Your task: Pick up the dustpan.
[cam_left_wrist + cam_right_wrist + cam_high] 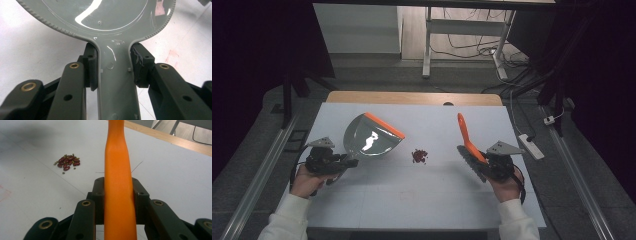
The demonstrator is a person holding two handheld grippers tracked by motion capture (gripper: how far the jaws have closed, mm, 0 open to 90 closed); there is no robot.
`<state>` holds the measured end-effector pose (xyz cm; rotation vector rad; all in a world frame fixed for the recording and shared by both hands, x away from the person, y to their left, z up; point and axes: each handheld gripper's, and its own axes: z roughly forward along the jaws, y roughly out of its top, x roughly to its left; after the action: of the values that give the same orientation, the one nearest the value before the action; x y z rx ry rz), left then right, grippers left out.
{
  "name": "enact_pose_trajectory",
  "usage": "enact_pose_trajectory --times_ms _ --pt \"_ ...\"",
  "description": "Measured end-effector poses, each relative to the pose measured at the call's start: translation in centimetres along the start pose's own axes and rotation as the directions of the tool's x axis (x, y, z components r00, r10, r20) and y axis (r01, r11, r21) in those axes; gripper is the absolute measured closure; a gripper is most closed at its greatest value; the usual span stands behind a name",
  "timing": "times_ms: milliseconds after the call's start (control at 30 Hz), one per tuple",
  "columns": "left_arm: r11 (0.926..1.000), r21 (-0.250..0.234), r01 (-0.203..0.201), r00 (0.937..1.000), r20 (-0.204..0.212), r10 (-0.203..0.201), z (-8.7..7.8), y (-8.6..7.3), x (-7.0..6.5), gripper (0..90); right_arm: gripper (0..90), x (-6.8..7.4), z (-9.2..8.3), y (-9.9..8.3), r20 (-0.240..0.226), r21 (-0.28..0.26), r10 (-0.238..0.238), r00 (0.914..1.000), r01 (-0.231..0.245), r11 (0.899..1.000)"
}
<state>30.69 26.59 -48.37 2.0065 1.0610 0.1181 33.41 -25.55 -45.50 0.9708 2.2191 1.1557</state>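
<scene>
While the small heap of red beans [419, 156] lies loose on the white table [377, 195], about midway between the two tools and touched by neither, the sweeping itself looks not yet begun. To the heap's left, the grey dustpan [371, 136] with its orange lip is held by its handle in the left gripper [343, 163], whose jaws are clenched on either side of that handle, as the left gripper view shows plainly [117, 75]. To the heap's right, the right gripper [484, 162] grasps the orange brush [468, 141], jaws pressed against the flanks of its handle, with the free end of the handle pointing up and away from the person. Seen from the right gripper view, the beans [67, 162] sit off to the left of the brush handle [118, 182], well apart from it. The step in hand seems to be lining up both tools. Next, I judge, the dustpan's lip must come down flat on the table just beside the heap, and the bristles must land on the far side to push the beans in.
</scene>
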Motion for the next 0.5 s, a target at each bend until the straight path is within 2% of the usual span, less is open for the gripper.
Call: enact_pose_trajectory --times_ms 200,333,500 --pt "0.9996 0.011 -0.027 0.9995 0.016 0.026 -0.1 0.0 -0.3 62.1 70.0 -0.1 0.5 0.4 -0.006 -0.009 0.014 0.9999 -0.015 1.0" --pt "0.9984 0.017 -0.054 0.9977 0.042 0.053 -0.1 0.0 -0.5 62.1 70.1 -0.2 0.9 0.8 -0.003 -0.01 0.015 0.9999 -0.015 1.0" --pt "0.9942 0.053 -0.093 0.9942 0.058 0.09 -0.1 0.1 -0.9 62.0 70.0 -0.4 1.2 1.4 -0.004 -0.024 0.019 0.9998 -0.019 1.0"
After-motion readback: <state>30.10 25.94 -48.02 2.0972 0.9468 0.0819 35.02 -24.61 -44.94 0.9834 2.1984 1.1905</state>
